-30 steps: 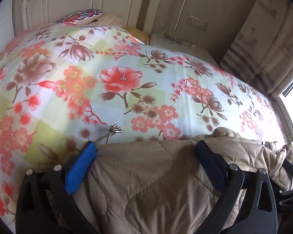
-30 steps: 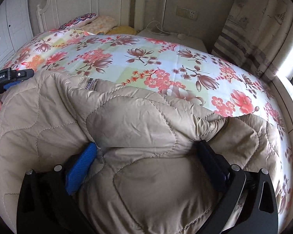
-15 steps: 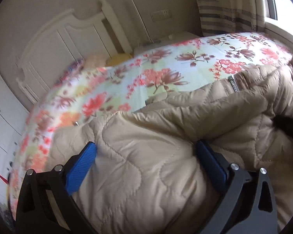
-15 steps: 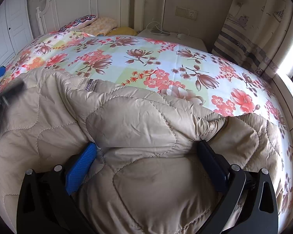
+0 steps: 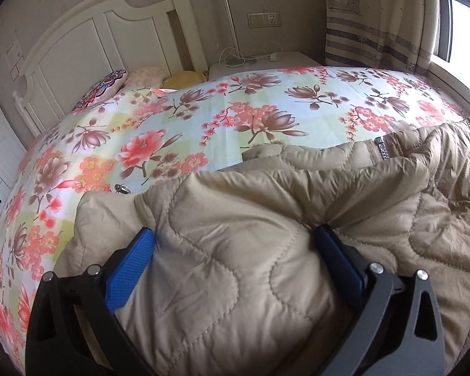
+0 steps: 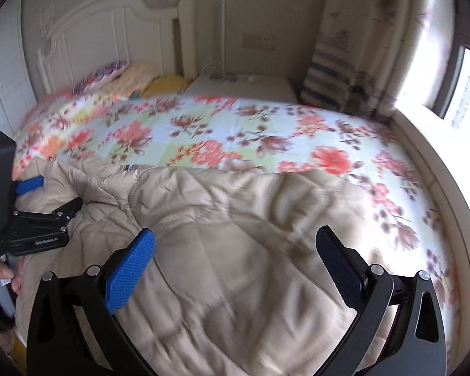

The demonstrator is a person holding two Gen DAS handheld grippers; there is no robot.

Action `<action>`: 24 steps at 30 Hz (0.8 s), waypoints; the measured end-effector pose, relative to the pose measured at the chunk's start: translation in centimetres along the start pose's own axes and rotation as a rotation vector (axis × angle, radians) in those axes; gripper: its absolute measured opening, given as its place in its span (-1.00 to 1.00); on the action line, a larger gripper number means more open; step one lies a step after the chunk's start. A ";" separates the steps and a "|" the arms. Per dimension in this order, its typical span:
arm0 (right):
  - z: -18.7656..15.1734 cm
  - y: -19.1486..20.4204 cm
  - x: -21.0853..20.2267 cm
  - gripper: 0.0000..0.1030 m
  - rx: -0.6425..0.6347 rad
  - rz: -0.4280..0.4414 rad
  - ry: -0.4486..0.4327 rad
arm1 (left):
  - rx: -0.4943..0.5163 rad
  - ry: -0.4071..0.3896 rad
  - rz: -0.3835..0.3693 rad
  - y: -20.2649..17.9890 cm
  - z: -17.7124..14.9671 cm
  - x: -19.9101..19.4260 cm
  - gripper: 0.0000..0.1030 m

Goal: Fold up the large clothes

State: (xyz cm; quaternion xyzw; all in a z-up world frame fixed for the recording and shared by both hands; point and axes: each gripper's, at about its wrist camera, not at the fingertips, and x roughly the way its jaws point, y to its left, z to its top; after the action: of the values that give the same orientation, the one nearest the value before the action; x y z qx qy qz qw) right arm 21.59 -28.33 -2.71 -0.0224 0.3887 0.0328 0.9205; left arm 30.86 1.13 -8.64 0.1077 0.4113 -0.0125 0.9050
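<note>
A beige quilted jacket (image 5: 266,225) lies bunched on the near part of the floral bedsheet (image 5: 203,119). In the left wrist view my left gripper (image 5: 235,244) has its blue-padded fingers wide apart with a thick fold of the jacket bulging between them. A zipper pull (image 5: 121,188) lies at the jacket's far left edge. In the right wrist view, which is blurred, my right gripper (image 6: 235,244) is open above the jacket (image 6: 235,235), and nothing is between its fingers. The left gripper (image 6: 37,213) shows at the left edge of that view, on the jacket.
A white headboard (image 5: 87,44) and pillows (image 5: 109,87) stand at the bed's far end, with a white nightstand (image 5: 260,62) beside them. A striped curtain (image 5: 376,15) and window are at the right. A hand (image 6: 0,279) shows at the lower left.
My right gripper has let go of the jacket and lifted away; the fold it held now lies lower. My left gripper swung round and now looks toward the headboard with the jacket still between its fingers.
</note>
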 end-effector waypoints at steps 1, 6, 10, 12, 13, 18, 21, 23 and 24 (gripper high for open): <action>-0.6 -0.5 0.2 0.91 -0.027 -0.047 0.015 | 0.000 0.000 -0.001 0.0 0.0 0.0 0.96; -3.2 -5.9 3.9 0.91 0.154 0.109 0.105 | -0.003 0.002 -0.005 0.1 0.0 0.0 0.96; -2.7 -5.7 3.3 0.91 0.167 0.068 0.094 | -0.004 0.003 -0.008 0.1 0.0 0.1 0.96; -2.6 -4.9 1.5 0.90 0.166 -0.020 0.048 | -0.006 0.004 -0.011 0.1 0.0 0.1 0.96; -2.4 -4.1 0.3 0.90 0.147 -0.052 0.008 | -0.008 0.005 -0.015 0.1 0.0 0.1 0.96; -1.1 2.3 -4.1 0.90 -0.050 0.057 -0.144 | -0.012 0.005 -0.024 0.3 0.0 0.2 0.96; -1.3 6.5 -2.1 0.91 -0.187 0.065 -0.104 | -0.018 0.002 -0.030 0.3 0.0 0.2 0.96; -2.8 8.0 2.6 0.91 -0.249 0.033 0.035 | -0.024 0.007 -0.032 0.4 -0.1 0.3 0.96; -2.7 8.0 3.8 0.91 -0.217 0.070 0.054 | -0.025 0.003 -0.033 0.5 0.0 0.2 0.96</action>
State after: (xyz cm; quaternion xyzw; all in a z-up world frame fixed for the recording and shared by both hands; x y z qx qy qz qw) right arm 21.72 -20.40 -7.43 -0.1091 0.4081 0.1061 0.9001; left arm 31.02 1.60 -8.75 0.0898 0.4146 -0.0222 0.9053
